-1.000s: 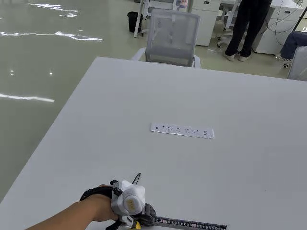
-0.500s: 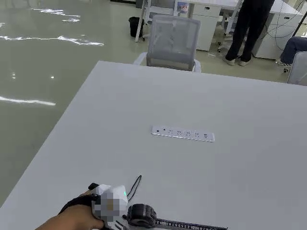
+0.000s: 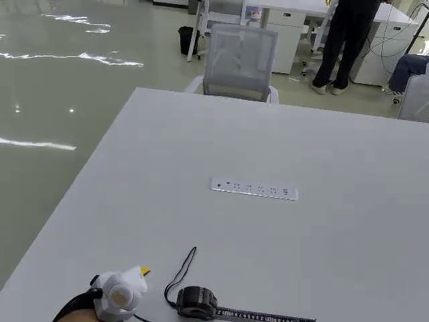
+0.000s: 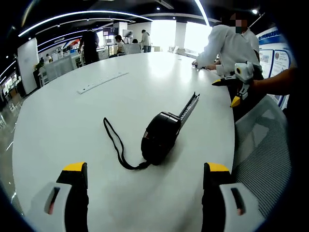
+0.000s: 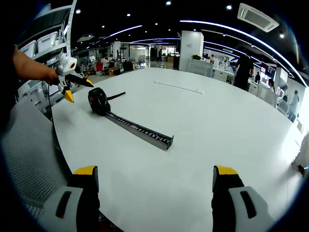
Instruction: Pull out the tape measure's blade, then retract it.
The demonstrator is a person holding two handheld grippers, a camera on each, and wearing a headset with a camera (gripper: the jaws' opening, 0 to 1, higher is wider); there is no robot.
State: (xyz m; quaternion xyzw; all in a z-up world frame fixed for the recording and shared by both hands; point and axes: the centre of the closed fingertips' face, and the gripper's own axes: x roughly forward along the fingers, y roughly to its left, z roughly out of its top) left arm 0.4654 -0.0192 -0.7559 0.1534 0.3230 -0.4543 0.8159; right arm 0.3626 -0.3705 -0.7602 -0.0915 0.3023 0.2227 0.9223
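My left gripper [image 4: 146, 167] has its jaws spread wide with nothing between them. It sits just short of the tape measure [image 4: 160, 136], not touching it. In the head view this gripper is at 7 o'clock and the black case at 6 o'clock, both at the table's [image 3: 281, 127] near edge. The lanyard [image 4: 115, 145] lies loose on the surface, trailing off the case toward 11 o'clock.

My right gripper [image 5: 155, 170] is also fully open and empty, well apart from the blade's hooked end [image 5: 168, 141].

The blade [image 5: 140, 129] is out of the case and lies flat on the table. In the head view it runs from the case toward 3 o'clock.

My read is that step 1, the pull-out, is done, though I can't tell whether a lock is holding the blade out. Step 2, the retract, is still to do, and neither gripper has hold of the case or the blade.

Farther out, a white power strip [image 3: 255, 188] lies mid-table. A grey mesh chair [image 3: 240, 57] stands at 12 o'clock past the far edge.
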